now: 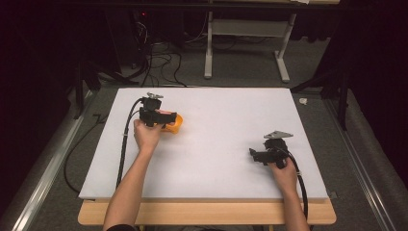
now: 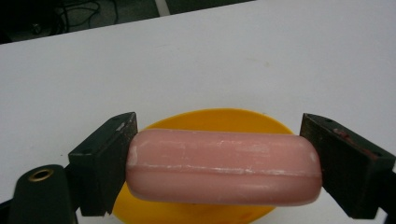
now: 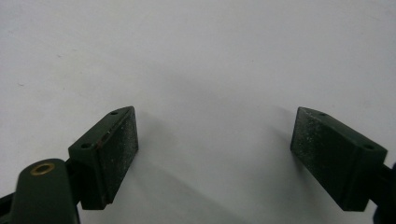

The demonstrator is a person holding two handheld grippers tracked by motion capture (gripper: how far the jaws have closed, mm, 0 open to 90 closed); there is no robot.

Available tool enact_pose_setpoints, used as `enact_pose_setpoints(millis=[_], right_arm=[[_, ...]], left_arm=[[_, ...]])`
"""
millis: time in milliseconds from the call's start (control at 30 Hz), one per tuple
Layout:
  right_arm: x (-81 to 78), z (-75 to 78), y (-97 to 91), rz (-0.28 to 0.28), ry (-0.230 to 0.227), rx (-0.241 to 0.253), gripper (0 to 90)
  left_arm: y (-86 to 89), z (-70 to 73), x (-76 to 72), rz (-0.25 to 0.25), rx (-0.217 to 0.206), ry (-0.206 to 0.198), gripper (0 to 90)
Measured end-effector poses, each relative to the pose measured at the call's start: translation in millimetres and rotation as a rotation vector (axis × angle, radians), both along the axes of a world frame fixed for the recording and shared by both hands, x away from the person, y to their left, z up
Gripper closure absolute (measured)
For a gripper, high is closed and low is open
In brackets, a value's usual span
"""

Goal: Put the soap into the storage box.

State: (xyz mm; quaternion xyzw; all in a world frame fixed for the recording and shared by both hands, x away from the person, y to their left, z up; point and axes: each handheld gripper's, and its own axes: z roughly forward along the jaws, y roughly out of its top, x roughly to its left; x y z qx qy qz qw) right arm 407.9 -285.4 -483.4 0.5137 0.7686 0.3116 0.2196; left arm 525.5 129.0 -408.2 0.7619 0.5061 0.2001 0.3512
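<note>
Pink soap bar [image 2: 223, 168] clamped lengthwise in the left gripper [image 2: 219, 163] above a yellow dish [image 2: 210, 119], far left on the worktop [image 1: 221, 125]; lowering level should seat it. Right gripper [image 3: 215, 154] jaws apart, idle.

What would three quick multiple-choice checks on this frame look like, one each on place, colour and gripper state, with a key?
1. Where is the pink soap bar?
A. Between the left gripper's jaws, above the dish
B. Flat on the white board by the right gripper
C. On the floor

2. What colour is the dish?
A. Blue
B. Yellow-orange
C. White

3. How does the right gripper stand?
A. Shut on the soap
B. Shut on the dish
C. Open, nothing between its jaws

Key: 1 A, the left gripper view shows both pads pressed on the bar's ends with the dish behind it. 2 B, the dish is yellow-orange in the high view. 3 C, the right gripper view shows its jaws wide apart over bare white board.
</note>
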Motion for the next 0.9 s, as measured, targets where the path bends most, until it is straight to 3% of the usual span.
enact_pose_setpoints(millis=[467, 900], right_arm=[[-0.1, 0.0, 0.1, -0.001, 0.001, 0.001, 15.5], [-0.1, 0.0, 0.1, -0.001, 0.001, 0.001, 15.5]], left_arm=[[-2.4, -11.1, 7.4, 0.012, 0.017, 0.034, 14.0], [-6.9, -16.2, 8.2, 0.017, 0.050, 0.035, 14.0]])
